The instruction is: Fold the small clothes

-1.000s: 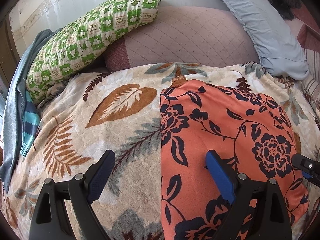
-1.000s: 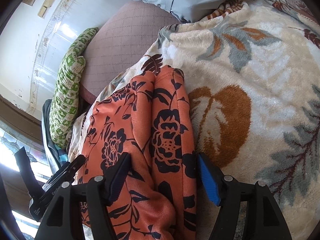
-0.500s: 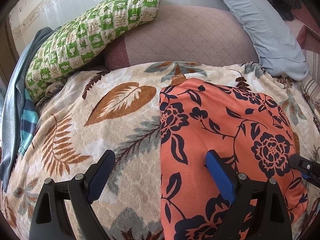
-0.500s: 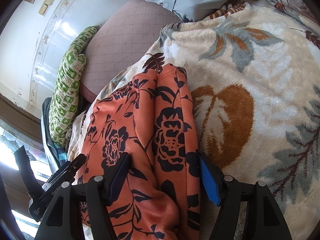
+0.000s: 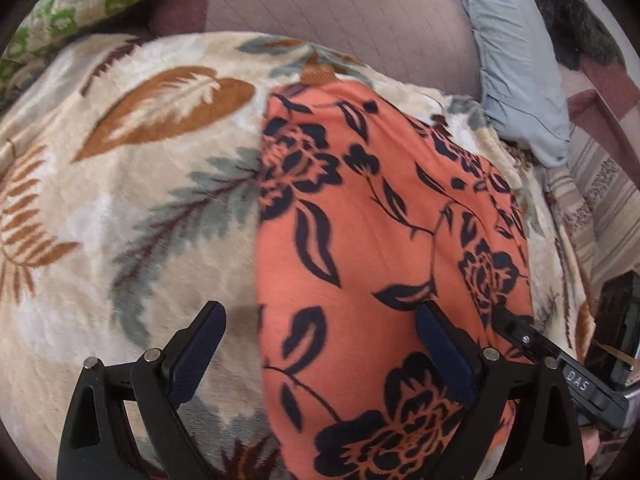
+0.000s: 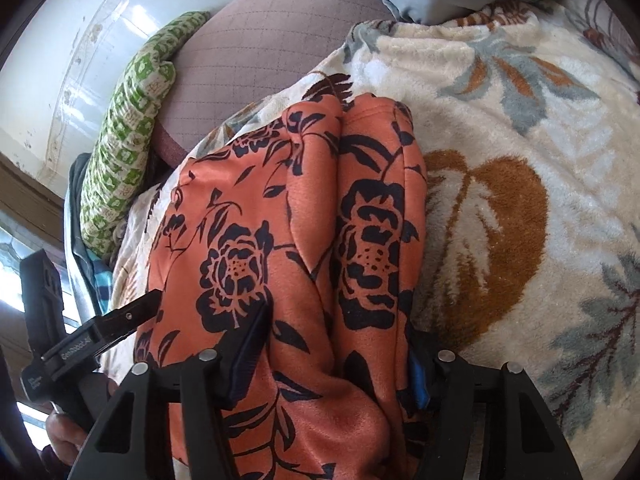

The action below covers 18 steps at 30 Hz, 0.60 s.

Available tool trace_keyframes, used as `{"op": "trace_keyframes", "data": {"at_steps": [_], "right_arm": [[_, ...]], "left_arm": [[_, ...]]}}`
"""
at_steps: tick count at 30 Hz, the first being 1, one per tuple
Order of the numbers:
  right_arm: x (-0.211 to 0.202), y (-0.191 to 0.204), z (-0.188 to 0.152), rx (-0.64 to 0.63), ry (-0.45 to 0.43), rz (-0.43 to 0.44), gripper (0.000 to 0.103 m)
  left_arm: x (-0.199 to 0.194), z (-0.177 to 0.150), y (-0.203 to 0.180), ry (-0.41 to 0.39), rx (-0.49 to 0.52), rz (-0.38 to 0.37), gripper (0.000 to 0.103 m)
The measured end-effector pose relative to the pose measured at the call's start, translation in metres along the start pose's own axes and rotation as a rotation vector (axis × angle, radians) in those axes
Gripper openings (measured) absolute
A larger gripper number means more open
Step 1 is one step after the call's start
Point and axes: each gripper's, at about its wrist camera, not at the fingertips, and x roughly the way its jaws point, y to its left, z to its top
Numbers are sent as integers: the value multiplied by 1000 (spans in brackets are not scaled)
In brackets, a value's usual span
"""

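The orange floral garment point(image 5: 384, 248) lies on the leaf-print blanket point(image 5: 132, 208) of a bed, already doubled lengthwise into a long strip, judging by the layered edges at its right side; a crosswise fold looks left to do. The right gripper point(image 6: 340, 344) is closing around that thick right edge, cloth between its jaws. The left gripper point(image 5: 320, 344) stands wide, straddling the garment's left edge, gripping nothing. Bare blanket lies either side; pillows point(image 5: 360, 20) crowd the far end.

Black gripper point(image 5: 320, 354) frames, blue pads point(image 5: 442, 356), silver screws.
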Motion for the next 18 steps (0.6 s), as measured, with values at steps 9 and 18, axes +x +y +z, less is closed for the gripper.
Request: {"op": "trace_keyframes", "data": {"at_steps": [9, 18], "right_arm": [[-17, 27, -3, -114, -81, -53, 41], [-50, 93, -16, -292, -220, 37, 40]], "left_arm": [[-17, -1, -9, -57, 5, -52, 42], [-95, -14, 6, -212, 51, 53, 40]]}}
